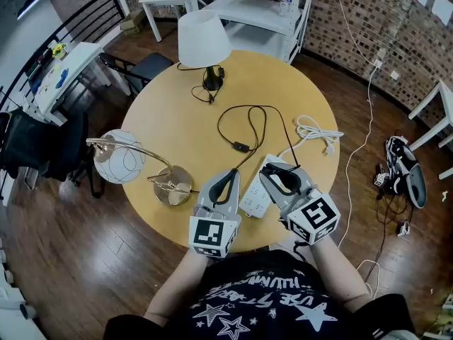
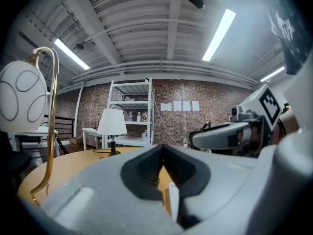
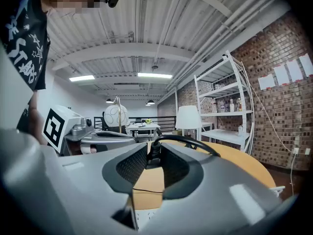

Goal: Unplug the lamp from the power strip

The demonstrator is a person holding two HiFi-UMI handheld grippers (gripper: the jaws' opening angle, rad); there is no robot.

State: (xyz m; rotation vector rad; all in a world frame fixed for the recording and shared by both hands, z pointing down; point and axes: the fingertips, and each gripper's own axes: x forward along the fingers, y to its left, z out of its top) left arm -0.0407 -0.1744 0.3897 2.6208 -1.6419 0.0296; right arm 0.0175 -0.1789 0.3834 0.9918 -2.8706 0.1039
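Note:
A white-shaded lamp (image 1: 204, 40) stands at the far side of the round wooden table (image 1: 177, 119). Its black cord (image 1: 244, 122) loops toward a white power strip (image 1: 253, 200) near the front edge. My right gripper (image 1: 277, 167) lies over the strip's far end, shut on the cord's black plug (image 3: 153, 153). The cord (image 3: 195, 143) arches away from the fingertips. Whether the plug's pins sit in the strip is hidden. My left gripper (image 1: 232, 173) rests just left of the strip, its jaws shut with nothing between them. The strip's edge (image 2: 174, 199) shows below them.
A brass-armed globe lamp (image 1: 119, 158) stands at the table's left, its round base (image 1: 173, 185) close to my left gripper. The strip's own white cable (image 1: 315, 129) coils on the right side. White shelves (image 1: 255, 9), small tables and a chair (image 1: 145, 66) surround the table.

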